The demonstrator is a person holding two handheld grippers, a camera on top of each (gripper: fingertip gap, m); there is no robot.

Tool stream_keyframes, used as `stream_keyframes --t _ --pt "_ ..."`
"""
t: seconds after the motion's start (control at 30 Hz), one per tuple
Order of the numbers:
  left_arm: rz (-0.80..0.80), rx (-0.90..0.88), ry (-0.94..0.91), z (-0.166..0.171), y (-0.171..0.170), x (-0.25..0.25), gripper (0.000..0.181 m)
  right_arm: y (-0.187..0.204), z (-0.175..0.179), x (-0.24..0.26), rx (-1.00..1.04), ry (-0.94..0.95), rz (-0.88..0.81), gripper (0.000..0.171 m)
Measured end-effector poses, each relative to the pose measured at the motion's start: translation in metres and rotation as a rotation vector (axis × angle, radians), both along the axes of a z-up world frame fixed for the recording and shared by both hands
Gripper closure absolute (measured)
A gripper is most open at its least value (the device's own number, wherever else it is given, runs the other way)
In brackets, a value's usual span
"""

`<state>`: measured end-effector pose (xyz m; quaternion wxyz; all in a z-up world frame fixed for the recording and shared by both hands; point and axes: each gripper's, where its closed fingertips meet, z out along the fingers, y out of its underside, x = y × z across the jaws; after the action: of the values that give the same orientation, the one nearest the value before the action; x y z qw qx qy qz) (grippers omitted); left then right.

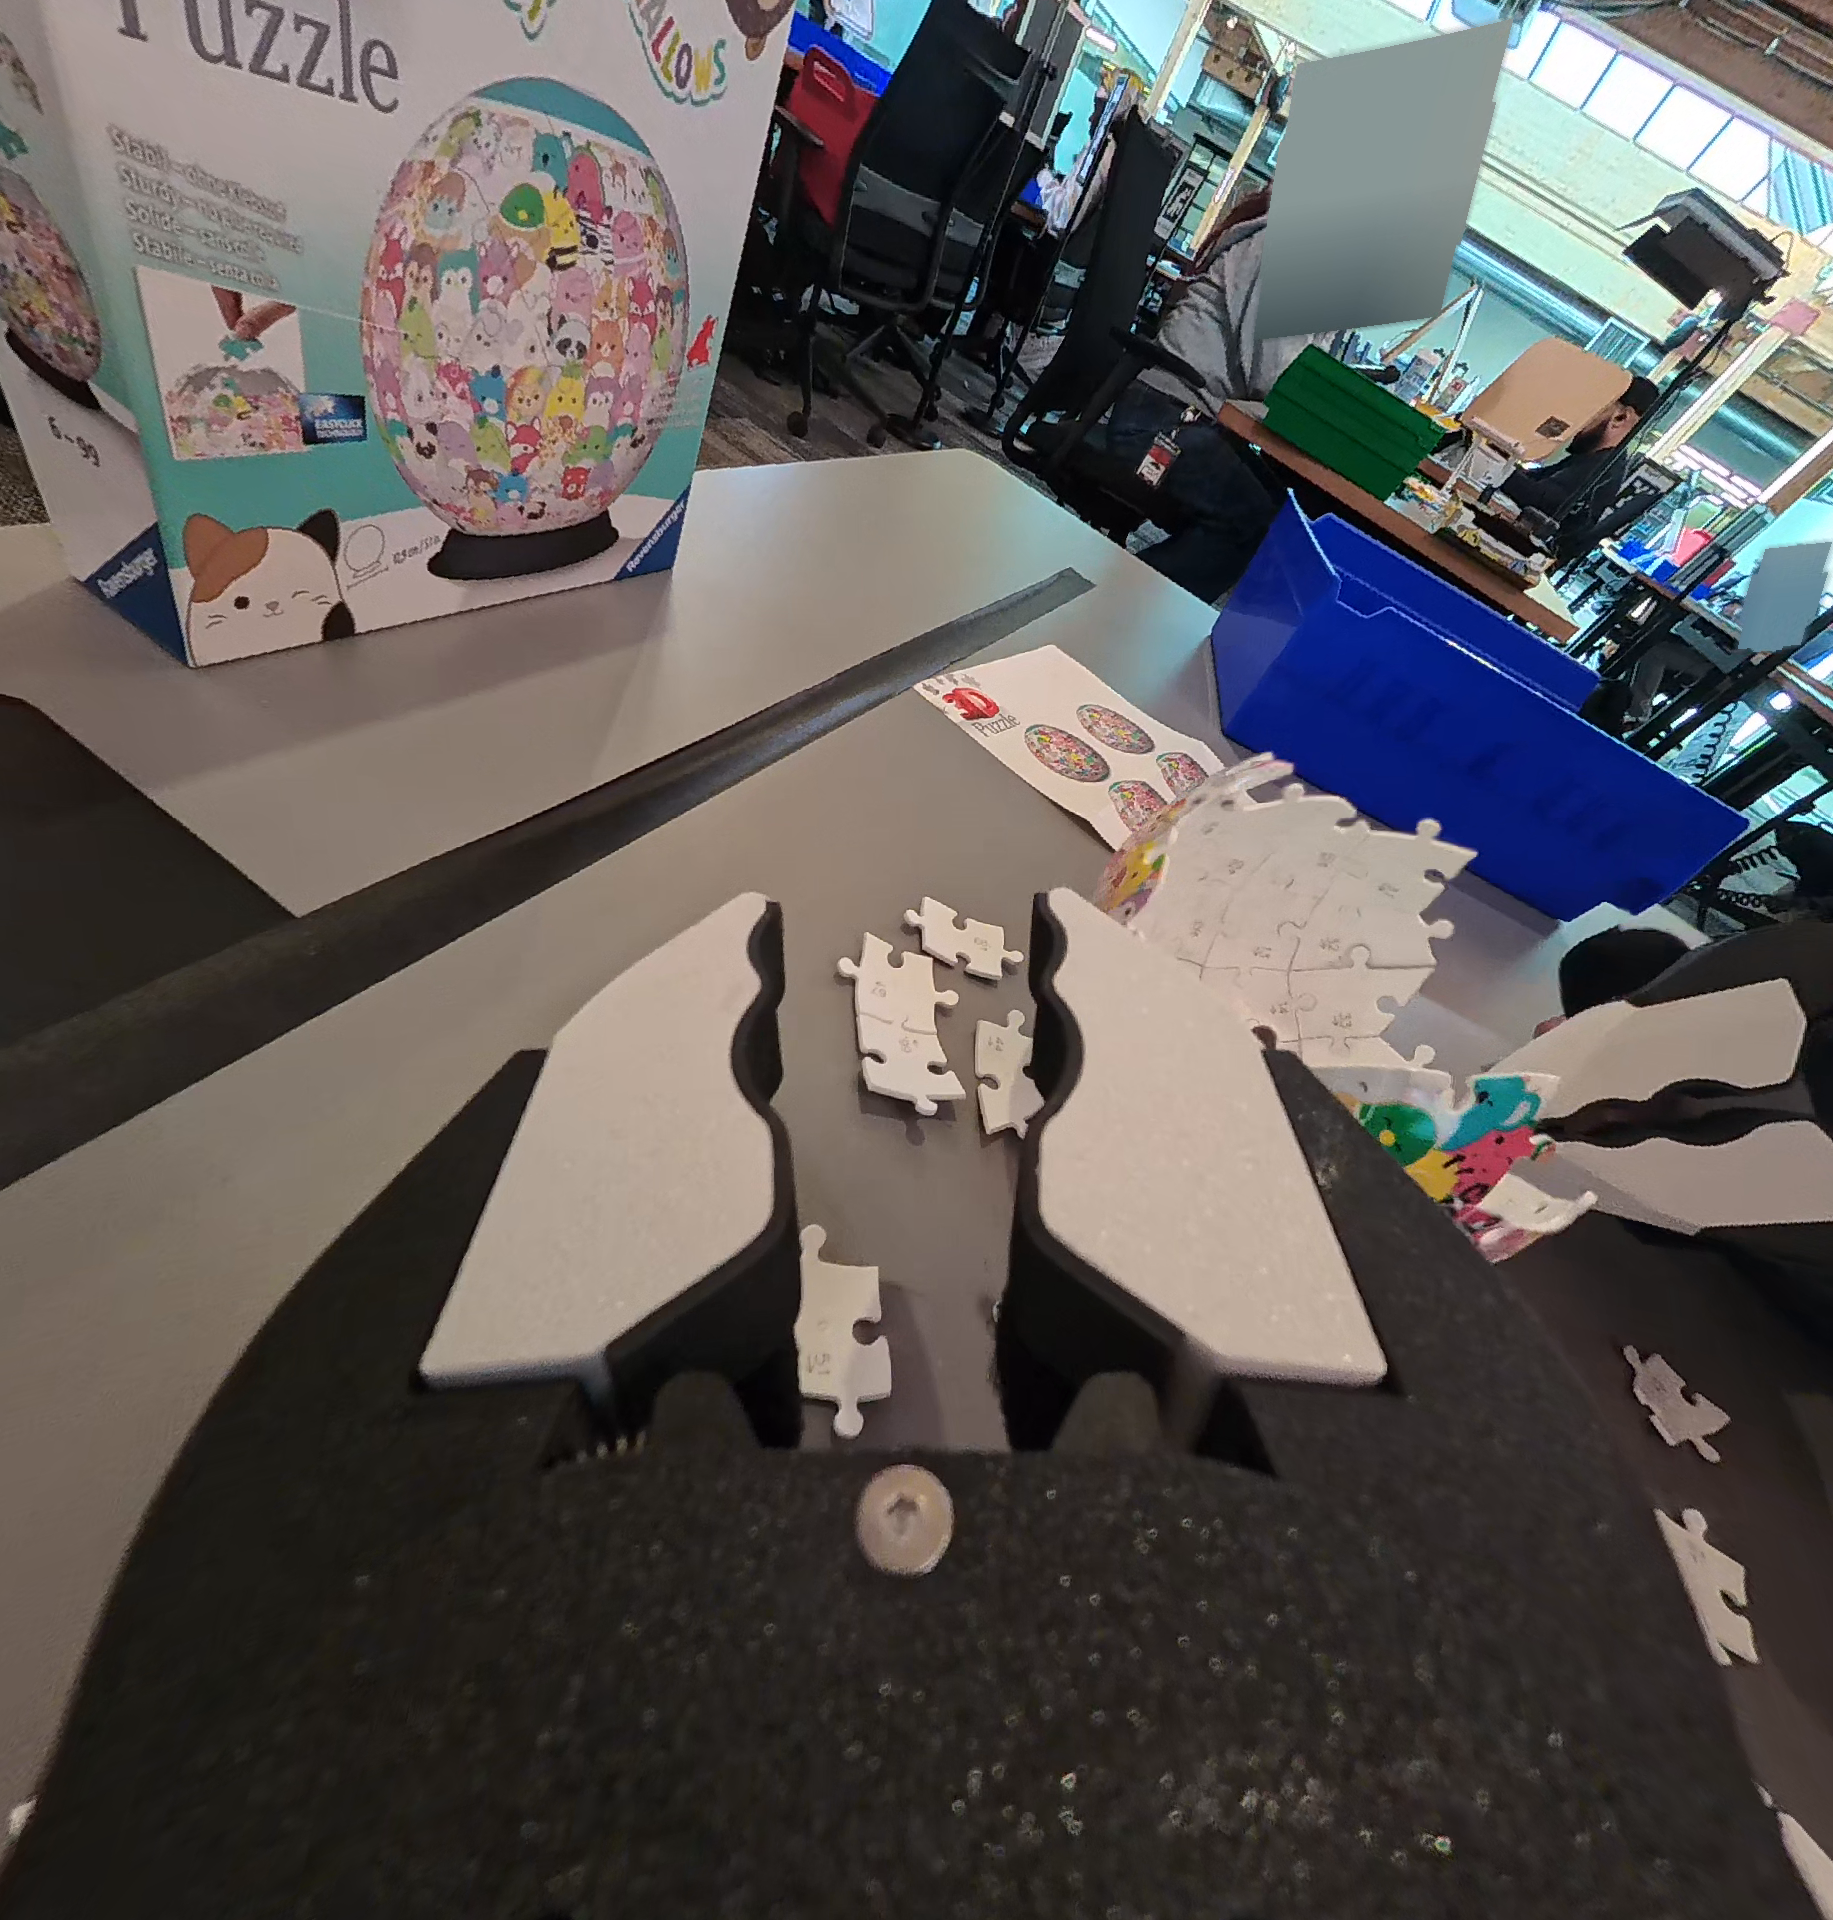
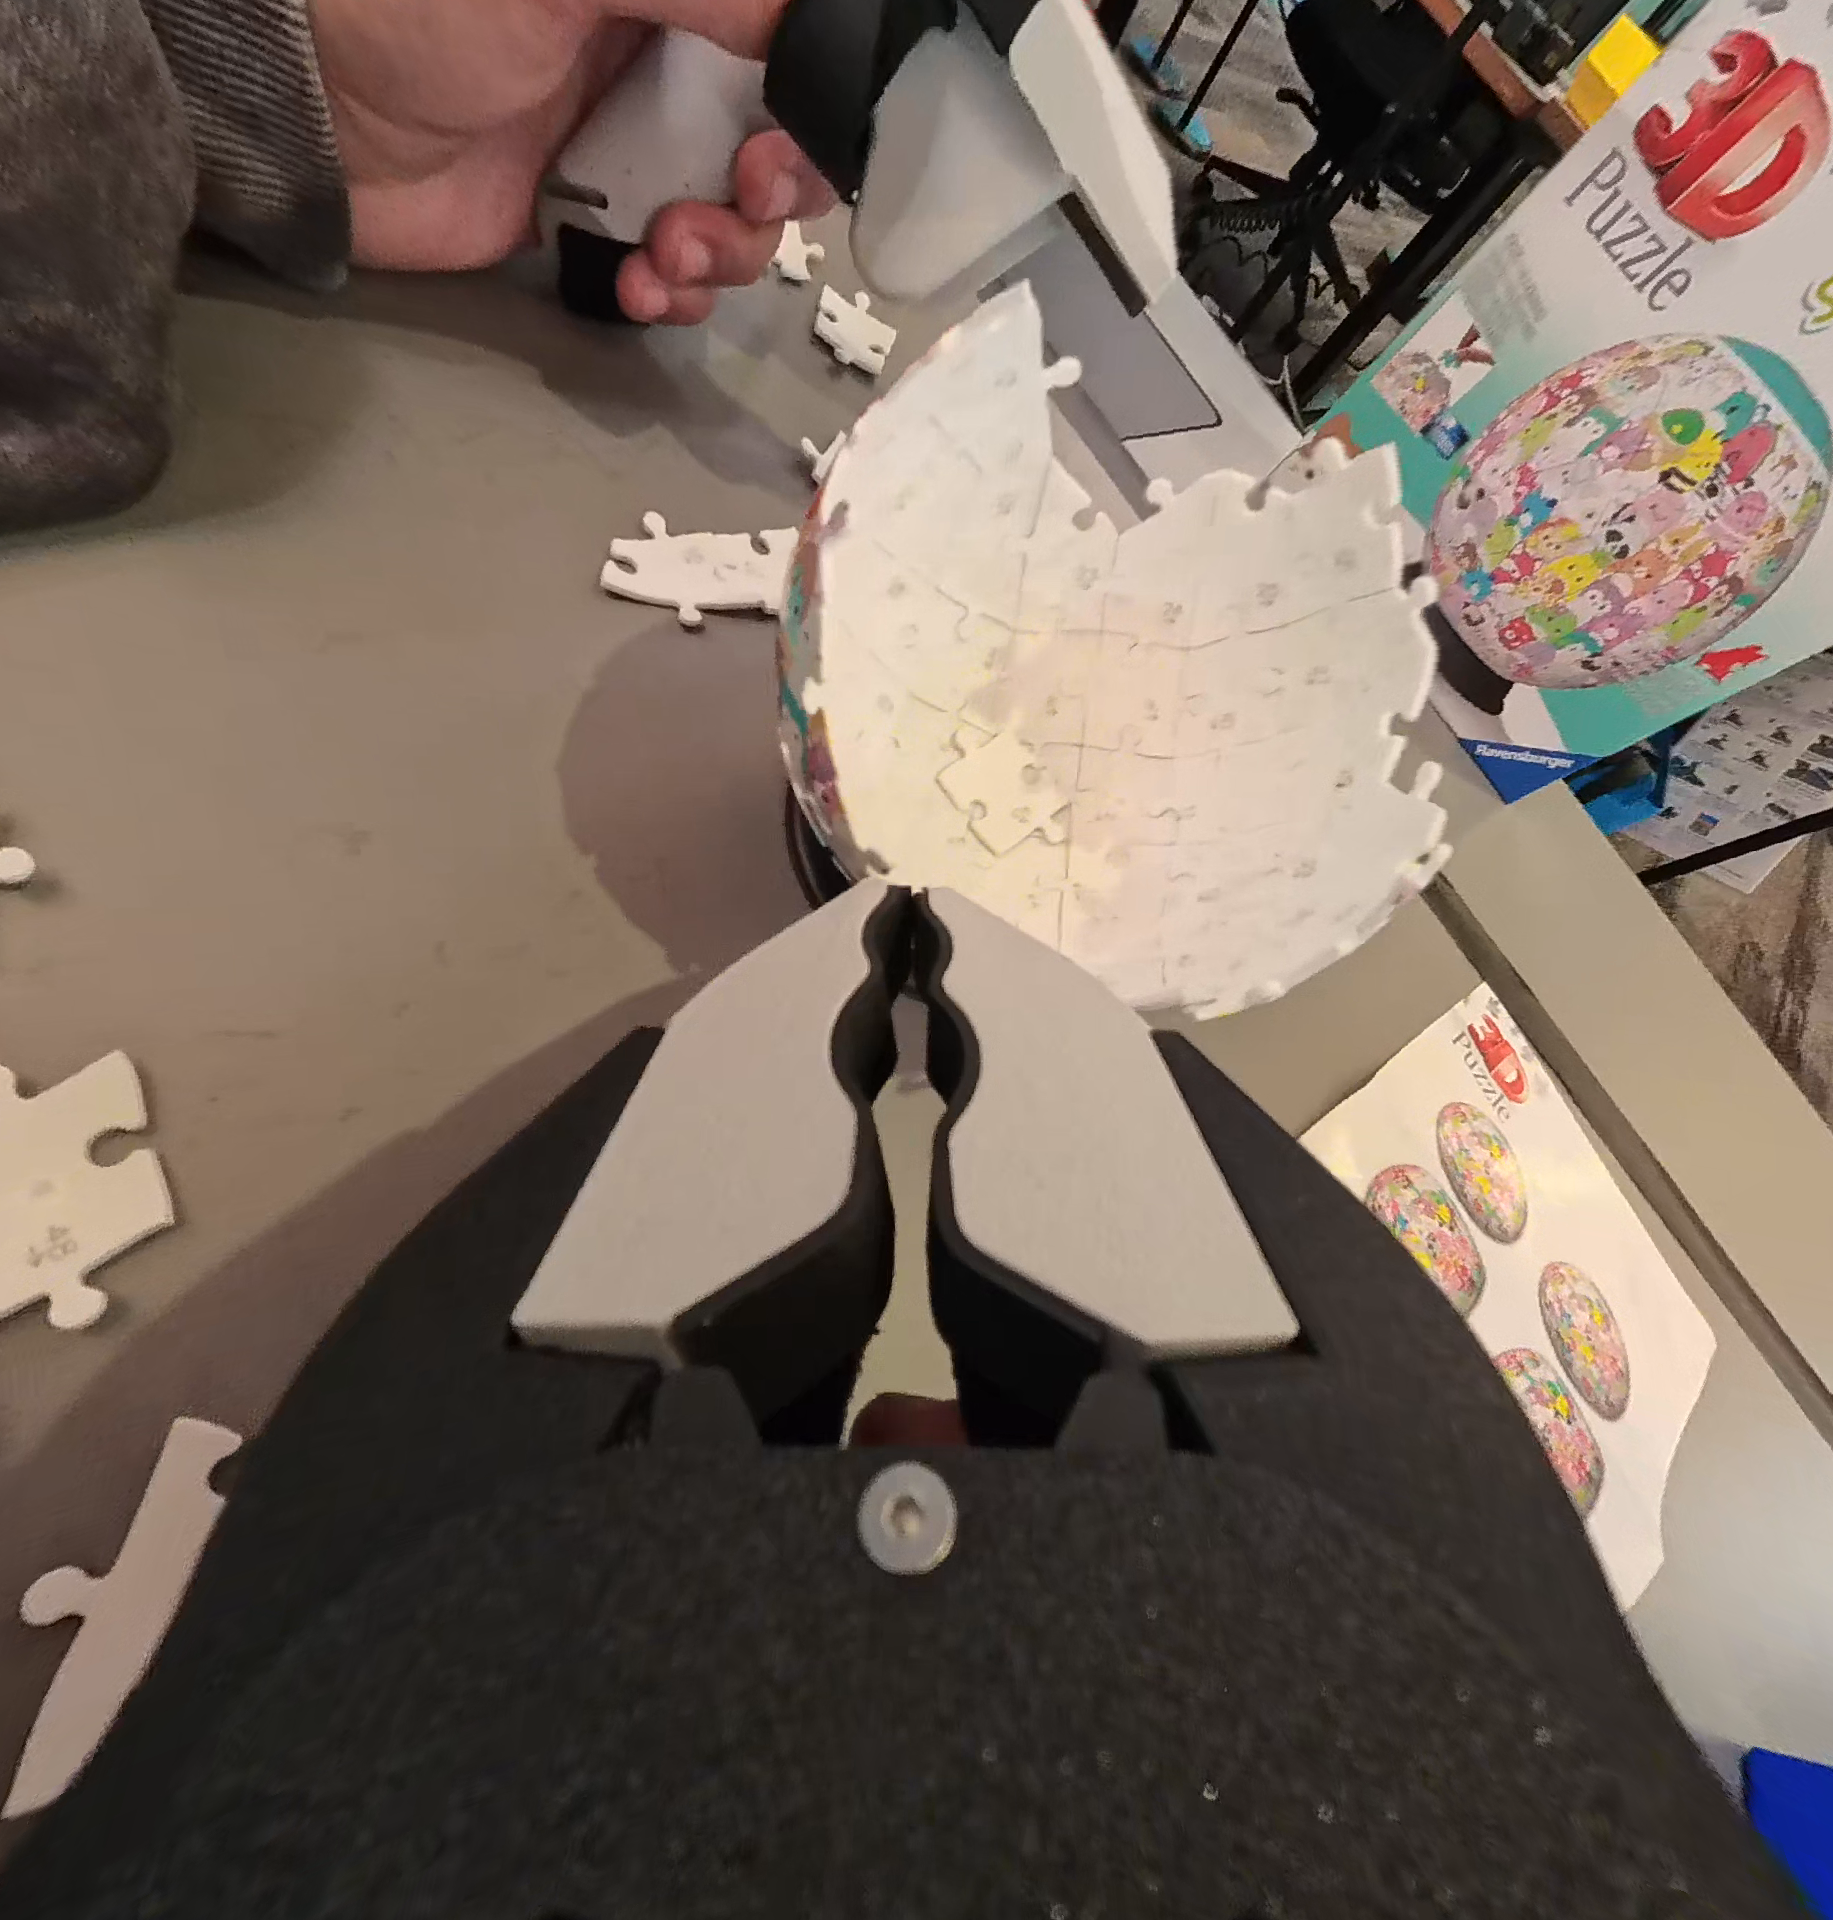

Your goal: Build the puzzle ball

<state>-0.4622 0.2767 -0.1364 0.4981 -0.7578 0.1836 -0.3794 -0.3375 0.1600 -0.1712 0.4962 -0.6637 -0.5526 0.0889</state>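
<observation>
The partly built puzzle ball (image 2: 1099, 707) is an open shell, white inside and colourful outside, tilted on the grey table. My right gripper (image 2: 907, 906) is shut on its near rim. In the left wrist view the shell (image 1: 1296, 914) sits to the right, with the right gripper (image 1: 1551, 1127) clamped on its colourful edge (image 1: 1452, 1143). My left gripper (image 1: 907, 920) is open and empty, hovering over several loose white pieces (image 1: 907, 1029). One piece (image 1: 839, 1330) lies under its jaws. In the right wrist view a hand holds the left gripper (image 2: 943, 156) beyond the shell.
The puzzle box (image 1: 372, 312) stands at the back left of the table (image 1: 476, 1039). A leaflet (image 1: 1057, 727) and a blue bin (image 1: 1411, 727) lie behind the shell. More loose pieces (image 2: 50, 1195) lie left of my right gripper. A dark gap (image 1: 579, 790) splits the table. Across from one pair of fingers to the other is roughly 20 cm.
</observation>
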Motion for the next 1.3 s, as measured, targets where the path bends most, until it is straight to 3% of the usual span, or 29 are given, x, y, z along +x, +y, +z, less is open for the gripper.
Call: stream_keyframes --t 0.77,0.9,1.07,1.17,1.3 --pt "-0.010 -0.005 0.001 -0.001 -0.001 0.002 0.137 0.009 -0.019 -0.007 -0.078 -0.042 -0.017 0.171" --pt "-0.009 -0.002 0.001 -0.001 -0.001 0.002 0.137 0.002 -0.002 -0.004 -0.067 0.003 -0.006 0.164" --pt "-0.010 -0.002 -0.001 0.000 -0.001 0.003 0.137 0.005 0.051 -0.005 -0.014 0.029 0.058 0.146" --pt "-0.010 0.002 0.002 0.000 -0.002 0.003 0.137 0.015 0.071 -0.014 0.050 -0.138 0.190 0.136" --pt "-0.004 0.010 0.009 0.000 -0.002 0.002 0.137 0.035 0.077 -0.028 0.259 -0.404 0.410 0.143"
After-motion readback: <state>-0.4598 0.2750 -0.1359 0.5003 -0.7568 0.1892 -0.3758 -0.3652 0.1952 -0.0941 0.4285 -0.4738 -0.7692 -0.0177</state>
